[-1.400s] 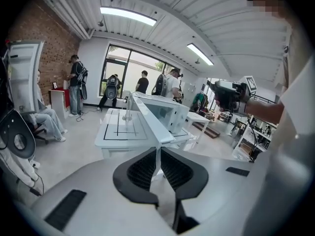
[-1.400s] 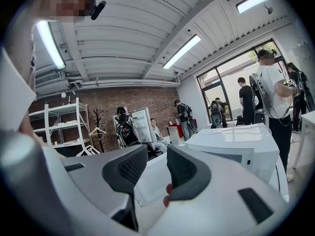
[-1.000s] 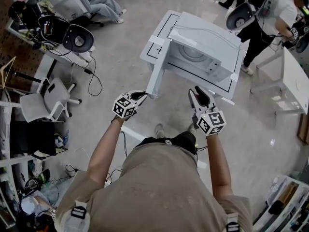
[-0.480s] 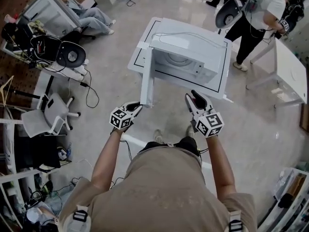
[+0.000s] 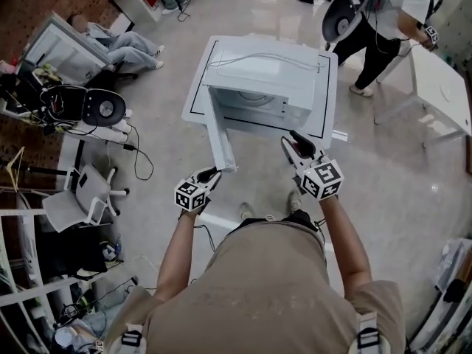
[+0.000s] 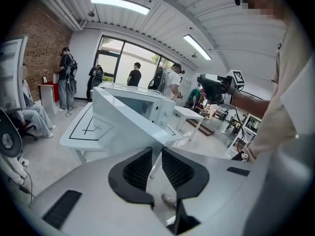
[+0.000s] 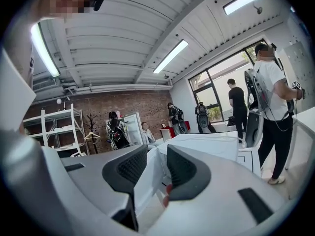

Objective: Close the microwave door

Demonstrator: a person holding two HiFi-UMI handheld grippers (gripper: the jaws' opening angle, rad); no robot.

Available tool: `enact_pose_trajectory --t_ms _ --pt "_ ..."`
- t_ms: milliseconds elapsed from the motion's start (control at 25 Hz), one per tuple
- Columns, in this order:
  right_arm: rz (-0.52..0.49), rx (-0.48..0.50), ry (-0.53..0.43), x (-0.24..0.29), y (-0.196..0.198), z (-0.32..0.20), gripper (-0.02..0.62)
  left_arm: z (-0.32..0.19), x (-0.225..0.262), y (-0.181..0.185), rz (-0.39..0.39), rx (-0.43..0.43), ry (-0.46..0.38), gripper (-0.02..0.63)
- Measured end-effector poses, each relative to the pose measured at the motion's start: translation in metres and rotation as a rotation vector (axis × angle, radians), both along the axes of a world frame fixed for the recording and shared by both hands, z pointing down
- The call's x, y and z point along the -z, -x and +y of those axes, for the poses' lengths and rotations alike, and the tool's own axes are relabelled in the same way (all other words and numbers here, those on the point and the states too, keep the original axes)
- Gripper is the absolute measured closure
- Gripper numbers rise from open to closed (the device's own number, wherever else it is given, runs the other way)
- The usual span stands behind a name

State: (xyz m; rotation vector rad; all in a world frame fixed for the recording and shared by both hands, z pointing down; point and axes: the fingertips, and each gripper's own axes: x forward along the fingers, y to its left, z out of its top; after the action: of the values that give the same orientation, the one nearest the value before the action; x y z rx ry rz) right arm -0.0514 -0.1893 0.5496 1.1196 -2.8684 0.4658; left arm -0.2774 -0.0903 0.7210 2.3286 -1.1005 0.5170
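Observation:
A white microwave (image 5: 269,87) stands on a white table (image 5: 198,94), and its door (image 5: 220,135) is swung wide open toward me. In the head view my left gripper (image 5: 212,172) is at the door's free lower corner. The left gripper view shows its jaws (image 6: 157,166) opening by a narrow gap. The door's corner (image 6: 129,127) is at their mouth, and the pads are not pressing on it. My right gripper (image 5: 295,140) hovers in front of the oven's control side. It is open and empty, with the door (image 7: 147,181) and microwave (image 7: 206,144) seen past its jaws (image 7: 156,168).
Standing people (image 5: 391,21) and a second white table (image 5: 442,87) are at the far right. At the left are a seated person (image 5: 125,46), a desk with gear (image 5: 88,105), an office chair (image 5: 81,198) and floor cables (image 5: 140,150). Shelving lines the left edge.
Both grippers have drawn back toward me, away from the microwave body, which now sits higher in the head view. The left gripper has stayed at the door's free edge.

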Motion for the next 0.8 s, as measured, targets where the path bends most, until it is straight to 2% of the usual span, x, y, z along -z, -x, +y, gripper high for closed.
enact_pose_trajectory --t_ms 200,520,800 --pt "-0.009 0.002 0.002 0.004 -0.026 -0.01 0.482 -0.012 0.004 -0.037 -0.008 -0.012 0.007 0.552" --pt "-0.026 -0.005 0.0 0.008 -0.077 -0.029 0.482 -0.047 0.007 -0.097 0.036 0.029 0.014 0.55" --pt "-0.013 -0.027 -0.002 0.009 -0.13 -0.04 0.482 -0.081 0.012 -0.139 0.035 0.04 0.005 0.551"
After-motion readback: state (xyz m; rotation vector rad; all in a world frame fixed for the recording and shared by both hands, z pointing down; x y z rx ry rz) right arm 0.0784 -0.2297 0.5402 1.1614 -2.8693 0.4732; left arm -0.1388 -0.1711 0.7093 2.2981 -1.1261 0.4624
